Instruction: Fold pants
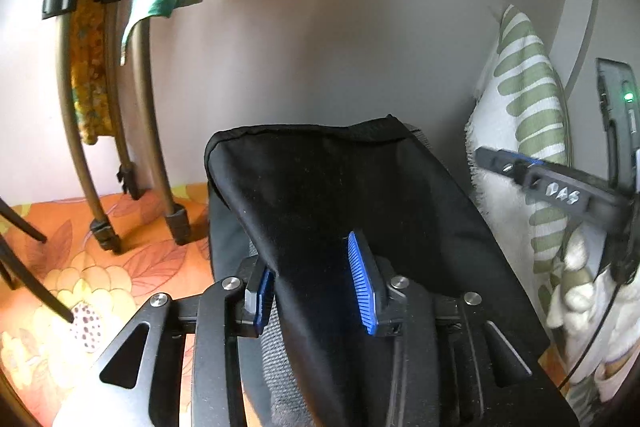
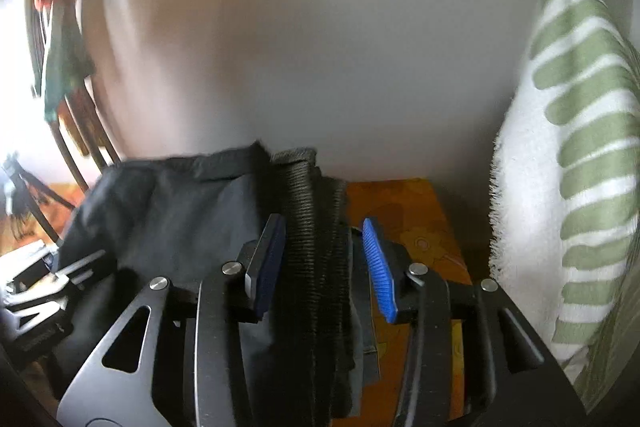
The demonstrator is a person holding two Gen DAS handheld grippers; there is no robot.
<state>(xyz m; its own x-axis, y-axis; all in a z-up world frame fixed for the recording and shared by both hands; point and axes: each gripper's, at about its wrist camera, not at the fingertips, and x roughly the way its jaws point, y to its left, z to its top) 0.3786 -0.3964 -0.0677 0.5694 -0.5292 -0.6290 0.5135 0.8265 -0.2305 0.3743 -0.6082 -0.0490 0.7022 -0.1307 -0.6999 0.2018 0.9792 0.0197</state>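
The black pants lie folded on the orange floral bedsheet, close to the wall. My left gripper is open, its blue pads on either side of a fold of the black fabric. My right gripper is open too, straddling the ribbed grey waistband of the pants. The right gripper's body shows in the left wrist view at the right edge. The left gripper's body shows in the right wrist view at the lower left.
A drying rack's curved legs stand on the bed at the left, with yellow and teal cloths hanging. A white pillow with green stripes leans against the wall at the right, also in the right wrist view. Grey wall ahead.
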